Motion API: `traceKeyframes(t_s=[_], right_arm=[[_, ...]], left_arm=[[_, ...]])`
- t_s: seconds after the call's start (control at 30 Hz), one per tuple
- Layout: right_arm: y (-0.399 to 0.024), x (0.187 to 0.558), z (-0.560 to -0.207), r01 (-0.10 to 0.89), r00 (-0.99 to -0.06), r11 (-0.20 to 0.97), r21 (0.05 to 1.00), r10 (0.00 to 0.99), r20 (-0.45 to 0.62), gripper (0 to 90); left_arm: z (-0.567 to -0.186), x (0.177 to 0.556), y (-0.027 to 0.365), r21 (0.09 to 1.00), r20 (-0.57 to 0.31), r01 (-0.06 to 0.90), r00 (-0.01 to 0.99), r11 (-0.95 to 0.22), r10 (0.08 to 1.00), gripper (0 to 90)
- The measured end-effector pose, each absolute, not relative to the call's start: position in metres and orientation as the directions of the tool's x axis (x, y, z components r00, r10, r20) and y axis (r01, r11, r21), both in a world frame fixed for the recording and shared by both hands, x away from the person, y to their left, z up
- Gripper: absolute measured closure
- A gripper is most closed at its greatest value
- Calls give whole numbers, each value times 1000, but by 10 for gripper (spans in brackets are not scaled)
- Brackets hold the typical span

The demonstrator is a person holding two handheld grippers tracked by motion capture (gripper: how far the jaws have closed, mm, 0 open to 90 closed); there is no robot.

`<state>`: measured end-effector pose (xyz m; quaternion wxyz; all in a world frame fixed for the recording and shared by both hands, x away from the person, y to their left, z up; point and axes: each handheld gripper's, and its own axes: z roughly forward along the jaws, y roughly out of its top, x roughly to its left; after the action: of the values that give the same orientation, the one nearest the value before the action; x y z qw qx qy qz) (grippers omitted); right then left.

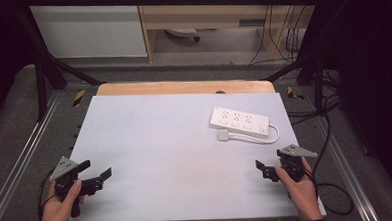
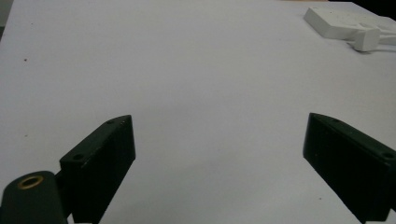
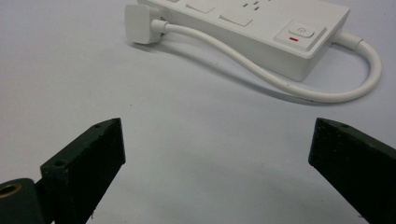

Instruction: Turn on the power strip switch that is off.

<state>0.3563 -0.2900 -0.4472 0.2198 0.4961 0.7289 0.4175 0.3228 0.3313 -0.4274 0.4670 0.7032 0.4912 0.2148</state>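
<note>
A big white table (image 1: 175, 141) is standing here. A white power strip (image 1: 239, 121) is lying flat on it, near the far right corner. Its white cord (image 1: 275, 136) is curling round beside it, and the white plug (image 1: 223, 135) is resting on the table, just beside the strip.

We see two black handheld grippers, one per bare hand. The left gripper (image 1: 94, 176) carries a grey three-cornered plate on top, a black grip and a dark cable trailing off behind. The right gripper (image 1: 264, 170) has the same grey plate and a black cable looping away. Up close, each jaw is a flat matte-black block with small screw holes; a brass-ringed hole sits at lower left.
</note>
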Motion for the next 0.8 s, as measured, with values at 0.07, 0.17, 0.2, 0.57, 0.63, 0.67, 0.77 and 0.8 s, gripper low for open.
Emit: traceKeyframes(t_s=[0.07, 0.17, 0.2, 0.57, 0.63, 0.67, 0.77, 0.8], right_arm=[[-291, 356, -446, 543, -401, 146, 827, 910, 103, 41], [-292, 356, -446, 548, -394, 142, 824, 913, 104, 39], [-292, 356, -446, 551, -392, 142, 823, 914, 105, 38], [-295, 357, -443, 580, -379, 131, 804, 917, 124, 41], [-294, 358, -443, 597, -375, 135, 791, 918, 126, 45], [-294, 357, -443, 599, -378, 136, 789, 917, 128, 45], [-293, 357, -442, 592, -384, 134, 795, 914, 131, 45], [-293, 357, -442, 591, -384, 134, 795, 914, 132, 45]], left_arm=[[-428, 323, 331, 867, -153, 491, 430, -88, 890, 88], [-428, 323, 329, 863, -157, 497, 432, -89, 888, 87], [-428, 323, 329, 862, -158, 499, 431, -89, 888, 87], [-432, 325, 325, 837, -169, 535, 450, -113, 877, 74], [-433, 325, 324, 833, -166, 540, 451, -119, 877, 74], [-433, 325, 324, 831, -167, 543, 451, -121, 877, 75], [-433, 325, 323, 831, -168, 542, 457, -125, 873, 74], [-434, 325, 323, 831, -164, 541, 459, -129, 873, 74]])
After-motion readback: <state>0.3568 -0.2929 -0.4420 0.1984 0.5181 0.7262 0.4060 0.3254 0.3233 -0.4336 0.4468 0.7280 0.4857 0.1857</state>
